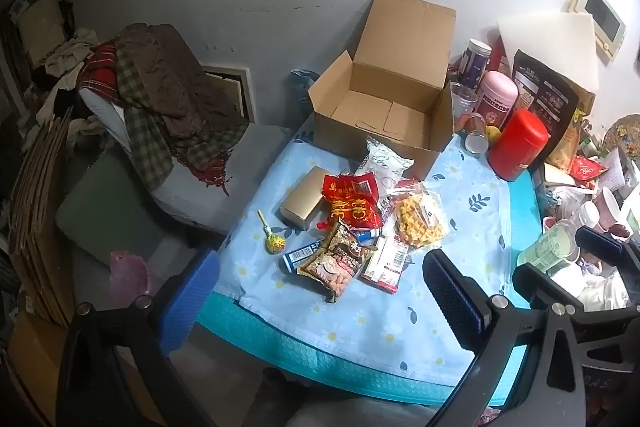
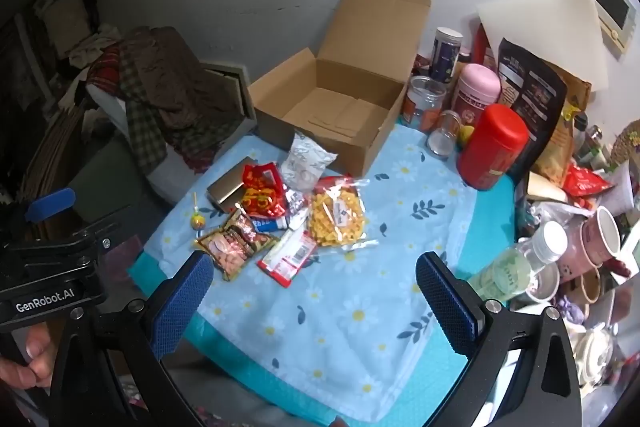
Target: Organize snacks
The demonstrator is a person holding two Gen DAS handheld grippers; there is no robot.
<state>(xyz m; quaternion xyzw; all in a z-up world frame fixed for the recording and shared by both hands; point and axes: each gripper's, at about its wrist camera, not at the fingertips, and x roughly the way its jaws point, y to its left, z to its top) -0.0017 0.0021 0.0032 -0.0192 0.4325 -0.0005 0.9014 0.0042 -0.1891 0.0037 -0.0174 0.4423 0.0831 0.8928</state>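
A round table (image 2: 486, 227) with a turquoise top is standing against a pale wall, and a light blue daisy-print cloth (image 2: 360, 307) is lying over its middle; to the left a chair heaped with plaid and brown clothes (image 1: 168, 95) is sitting beside flattened cardboard; along the right edge jars, cups and bags are crowding together, among them one red canister (image 2: 492, 147) lying tilted, one pink-lidded canister (image 2: 478, 91) and one dark stand-up pouch (image 2: 532, 95).

One cardboard box (image 2: 340, 115) is standing open at the far side of the cloth, its lid leaning back toward the wall.

The snacks are lying in a loose pile just near of the box, left of the cloth's centre: one white pouch (image 2: 306, 159) touching the box front, one red packet (image 2: 262, 193), one clear bag of yellow pieces (image 2: 336, 215), one brown nut packet (image 2: 236, 245), one red-and-white wrapper (image 2: 290, 255), one gold carton (image 2: 228, 189), one lollipop (image 2: 197, 219) at the left fringe; smaller wrappers underneath are too hidden to count.

The left gripper (image 1: 316, 291) and the right gripper (image 2: 314, 303) are both hovering over the near edge, angled downward; each is spreading its blue-padded fingers (image 2: 448, 307) wide, holding nothing.
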